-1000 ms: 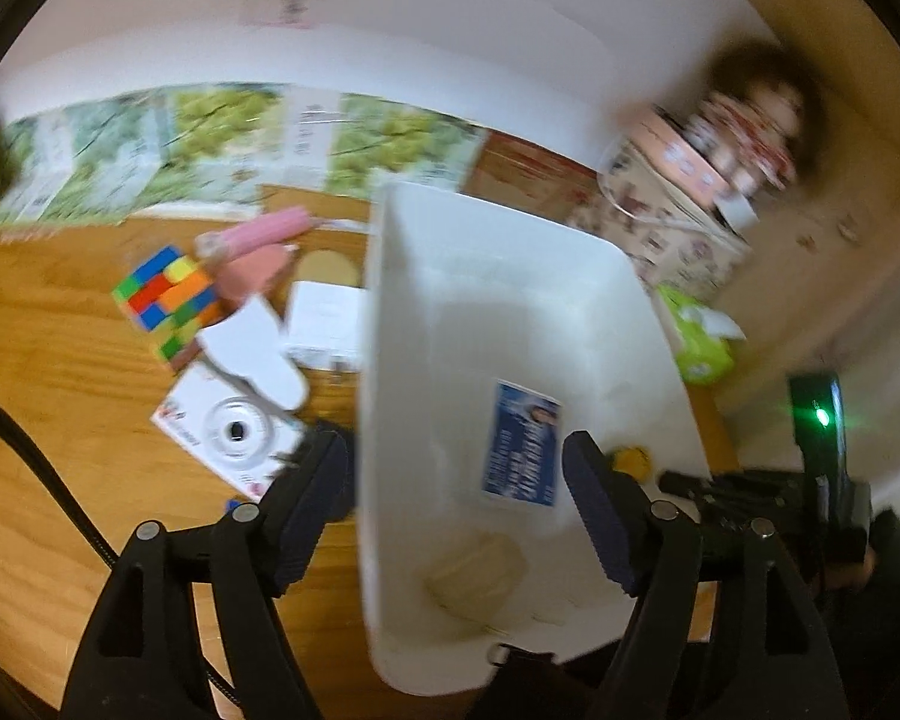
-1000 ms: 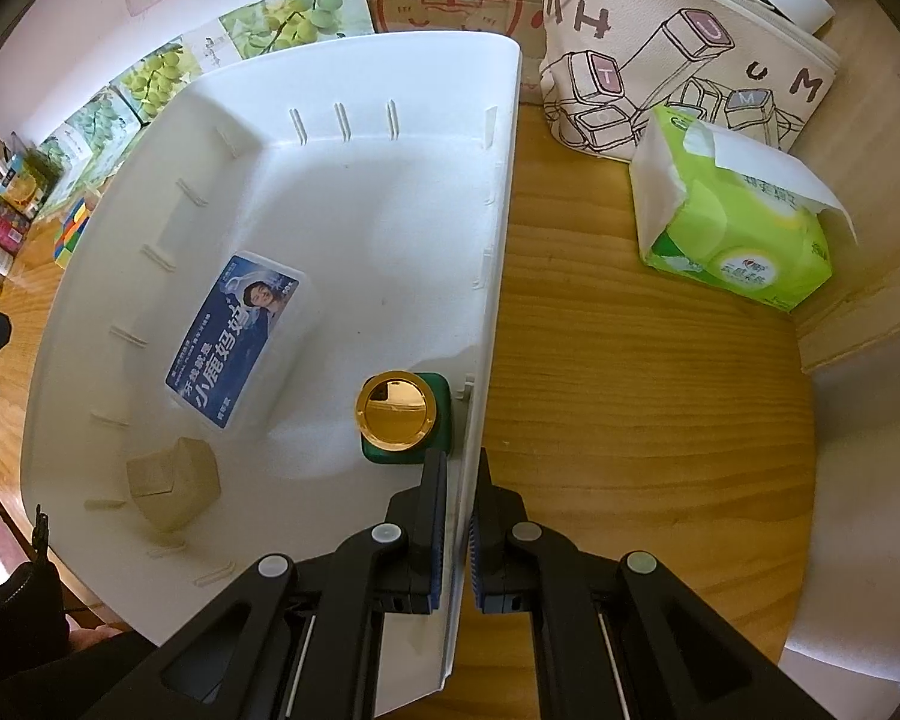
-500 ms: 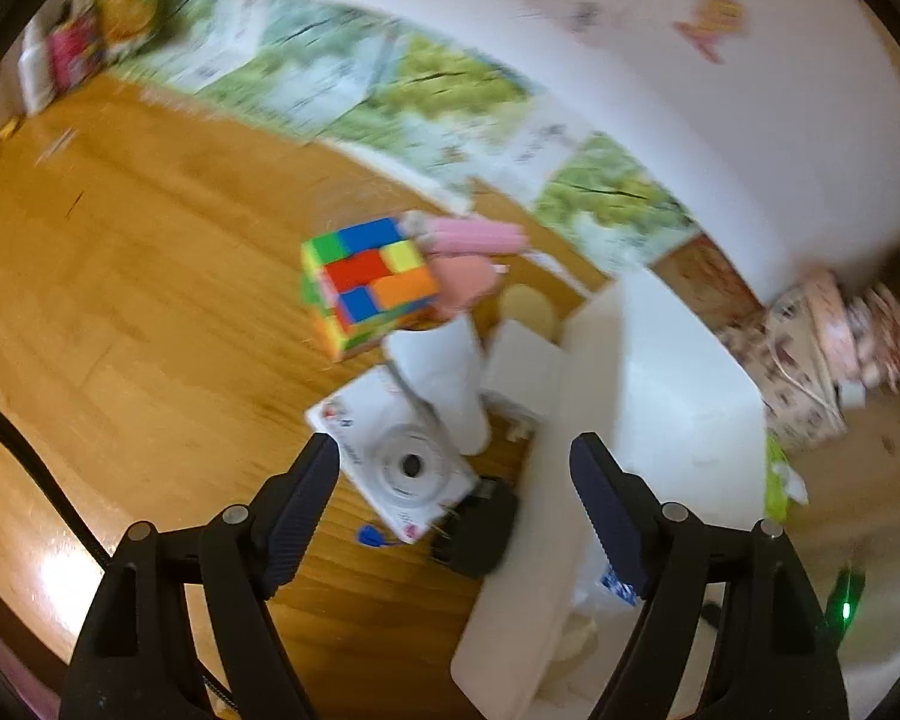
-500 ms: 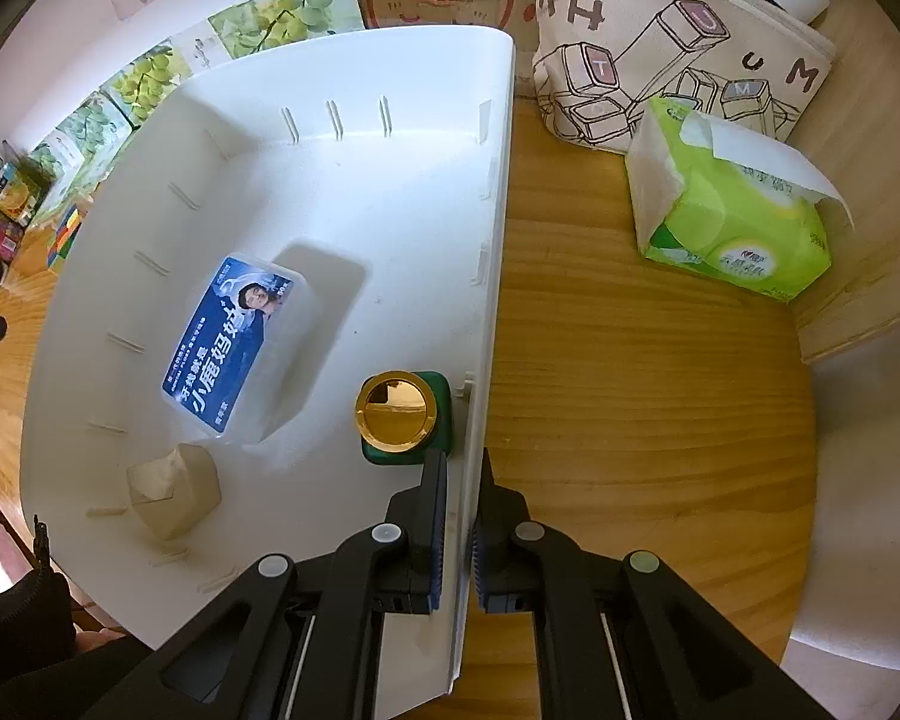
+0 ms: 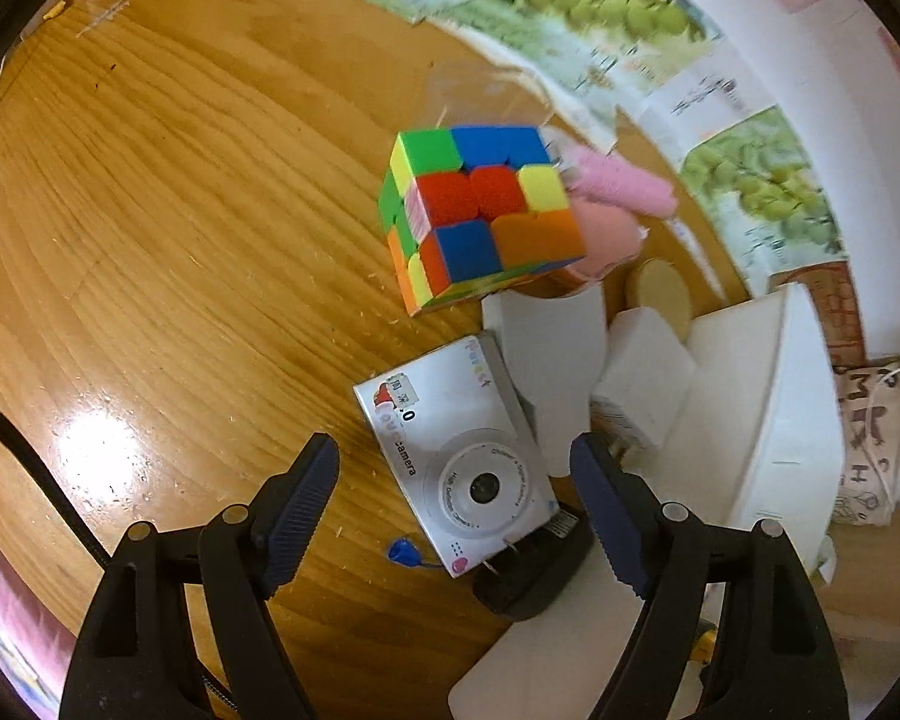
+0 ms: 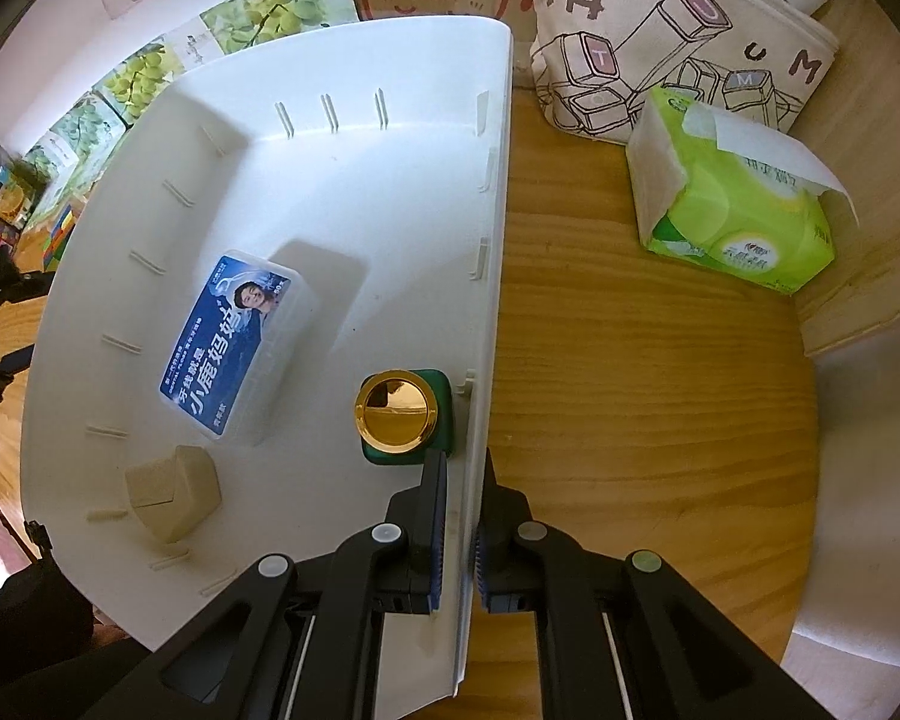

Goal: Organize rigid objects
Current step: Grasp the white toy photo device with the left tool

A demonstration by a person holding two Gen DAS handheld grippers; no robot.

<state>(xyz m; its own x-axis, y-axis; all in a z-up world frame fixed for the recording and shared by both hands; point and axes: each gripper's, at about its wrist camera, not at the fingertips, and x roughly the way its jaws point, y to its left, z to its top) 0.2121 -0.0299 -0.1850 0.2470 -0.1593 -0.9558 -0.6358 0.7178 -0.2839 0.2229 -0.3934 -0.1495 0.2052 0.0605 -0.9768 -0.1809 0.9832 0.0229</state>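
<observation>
My left gripper (image 5: 453, 492) is open, hovering just above a white toy camera (image 5: 453, 450) on the wooden table. Beyond it stand a colourful puzzle cube (image 5: 480, 213), pink soft things (image 5: 615, 204), white blocks (image 5: 642, 378) and a round wooden disc (image 5: 660, 294). A black object (image 5: 534, 576) lies under the camera's near corner. My right gripper (image 6: 462, 510) is shut on the right wall of the white bin (image 6: 486, 312). The bin holds a blue-labelled clear box (image 6: 234, 342), a green bottle with a gold cap (image 6: 399, 414) and a beige block (image 6: 171, 492).
The white bin (image 5: 774, 420) lies right of the camera pile. A green tissue pack (image 6: 738, 216) and a printed canvas bag (image 6: 672, 36) sit on the table right of the bin. Grape-print boxes (image 5: 606, 6) line the wall behind.
My left gripper swung left from over the bin to the object pile and came down close over the toy camera. My right gripper kept its hold on the bin wall.
</observation>
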